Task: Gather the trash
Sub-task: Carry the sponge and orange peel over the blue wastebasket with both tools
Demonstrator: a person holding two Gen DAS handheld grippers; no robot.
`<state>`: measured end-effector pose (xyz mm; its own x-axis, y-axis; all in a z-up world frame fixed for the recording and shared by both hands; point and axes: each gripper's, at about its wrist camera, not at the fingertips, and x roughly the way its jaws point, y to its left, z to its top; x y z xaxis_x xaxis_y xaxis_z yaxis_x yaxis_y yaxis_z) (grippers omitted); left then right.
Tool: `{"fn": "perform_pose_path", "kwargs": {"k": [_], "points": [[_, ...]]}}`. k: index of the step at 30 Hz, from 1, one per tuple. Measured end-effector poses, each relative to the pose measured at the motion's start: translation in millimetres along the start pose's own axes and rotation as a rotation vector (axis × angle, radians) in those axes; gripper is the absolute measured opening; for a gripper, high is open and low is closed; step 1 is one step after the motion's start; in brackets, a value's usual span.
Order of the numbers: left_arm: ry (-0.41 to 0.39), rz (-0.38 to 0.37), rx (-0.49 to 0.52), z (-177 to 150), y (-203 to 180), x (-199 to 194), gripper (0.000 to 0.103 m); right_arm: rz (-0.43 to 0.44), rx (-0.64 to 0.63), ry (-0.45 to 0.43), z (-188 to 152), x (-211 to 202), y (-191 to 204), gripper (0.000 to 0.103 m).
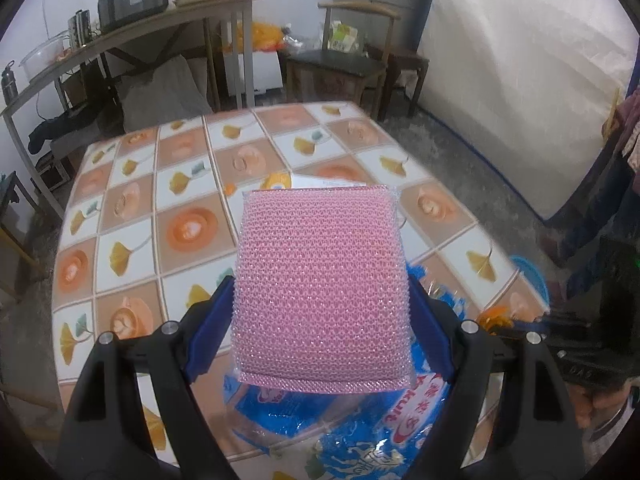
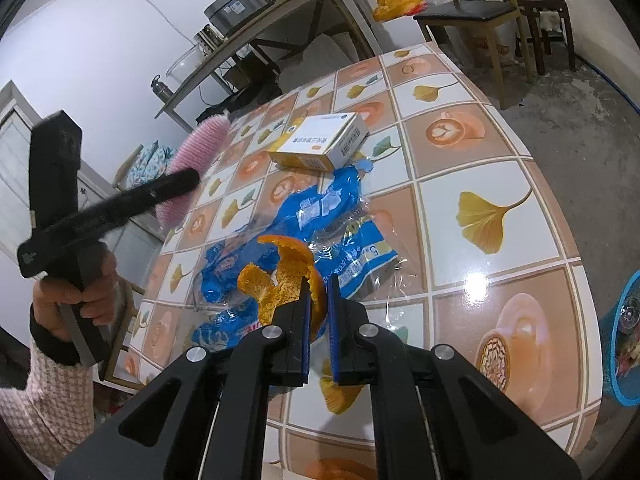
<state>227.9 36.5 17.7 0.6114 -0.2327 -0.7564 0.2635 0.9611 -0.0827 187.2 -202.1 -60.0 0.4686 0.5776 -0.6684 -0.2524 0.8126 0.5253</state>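
My left gripper [image 1: 320, 280] is shut on a pink mesh sponge [image 1: 320, 288] in a clear wrapper, its blue pads pressing both sides. The sponge hangs above the table; from the right wrist it shows as a pink slab [image 2: 196, 148] at the left. My right gripper [image 2: 319, 292] is shut on a curled orange peel [image 2: 280, 276], held just over the table. Under both lies a crumpled blue plastic wrapper [image 2: 320, 216] [image 1: 340, 432]. A white and yellow box [image 2: 320, 140] rests beyond it, mostly hidden behind the sponge in the left wrist view.
The round table [image 2: 500, 152] has a glossy tile-pattern cloth. A blue basket [image 2: 624, 340] [image 1: 532, 276] stands on the floor by its right edge. A person's hand [image 2: 80, 296] grips the left tool. A chair [image 1: 340, 64] and a cluttered side table [image 1: 140, 32] stand behind.
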Motion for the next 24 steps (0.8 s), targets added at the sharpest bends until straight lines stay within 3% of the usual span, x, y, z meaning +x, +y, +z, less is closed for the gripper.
{"fn": "perform_pose_path", "kwargs": {"k": [11, 24], "points": [[-0.099, -0.077, -0.052, 61, -13, -32, 0.078, -0.007, -0.003, -0.040, 3, -23, 12, 0.008], [-0.082, -0.143, -0.007, 50, -64, -34, 0.078, -0.050, 0.056, -0.133, -1, -77, -9, 0.008]]}}
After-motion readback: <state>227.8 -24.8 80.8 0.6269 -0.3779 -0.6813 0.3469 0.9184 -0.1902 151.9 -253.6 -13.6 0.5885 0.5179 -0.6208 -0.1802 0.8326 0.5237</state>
